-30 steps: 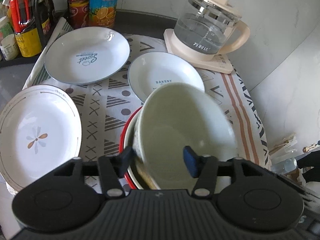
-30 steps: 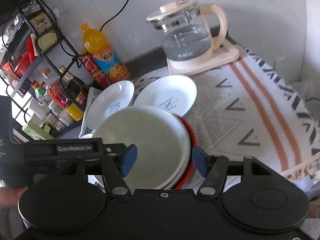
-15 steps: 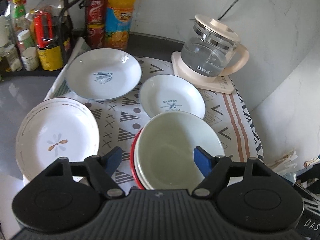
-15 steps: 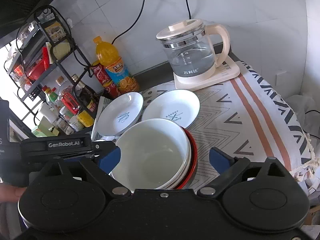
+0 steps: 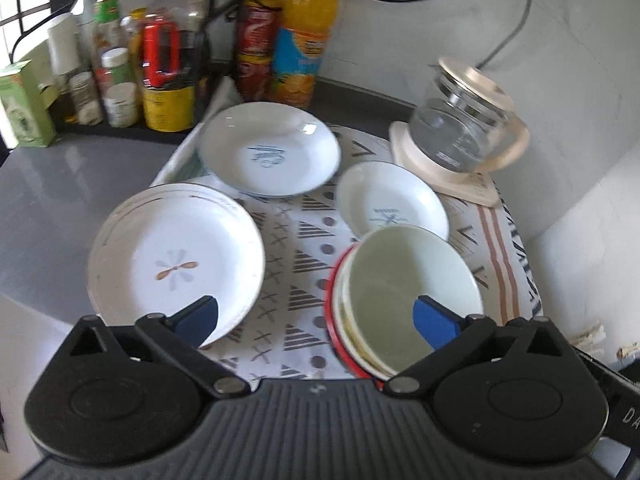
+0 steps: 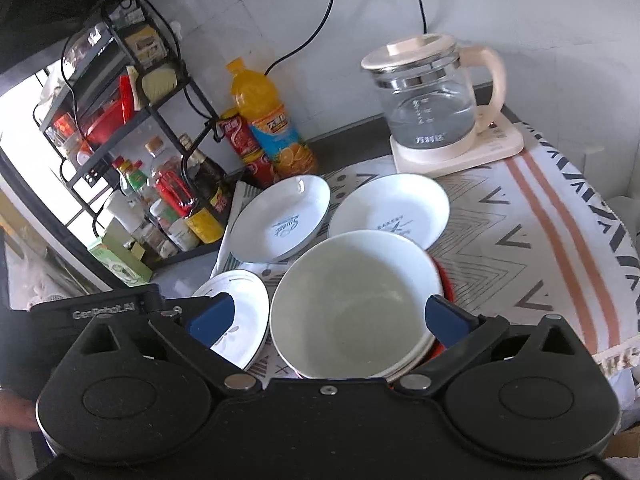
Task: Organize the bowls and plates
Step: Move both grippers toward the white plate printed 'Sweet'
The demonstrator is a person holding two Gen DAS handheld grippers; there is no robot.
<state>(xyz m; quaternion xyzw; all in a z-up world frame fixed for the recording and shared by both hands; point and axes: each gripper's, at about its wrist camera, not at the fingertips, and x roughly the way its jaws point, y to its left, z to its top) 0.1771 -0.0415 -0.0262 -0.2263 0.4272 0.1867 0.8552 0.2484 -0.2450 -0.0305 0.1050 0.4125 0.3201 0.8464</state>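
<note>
Stacking looks partly done. One pile of bowls (image 5: 408,292) sits at the lower right of the left wrist view, on the patterned cloth (image 5: 304,264) that covers the desk (image 5: 60,200). A pale bowl is on top, with more rims and a red one showing under it.

Three plates are not stacked yet. The big flower plate (image 5: 176,264) lies at the lower left of that view. The plate with blue writing (image 5: 270,154) lies in the upper middle, close to the bottles. The small plate (image 5: 390,202) lies right behind the pile of bowls, and its rim looks tucked behind the top bowl.

The left gripper (image 5: 316,320) has its fingers (image 5: 198,318) opening wide, and nothing is pinched between them. The right gripper (image 6: 328,318) is opening wide too; the pile of bowls shows between its fingers (image 6: 212,318), but they do not press on it.

So I think the bowls are finished, and the three plates are left to put in one pile.
</note>
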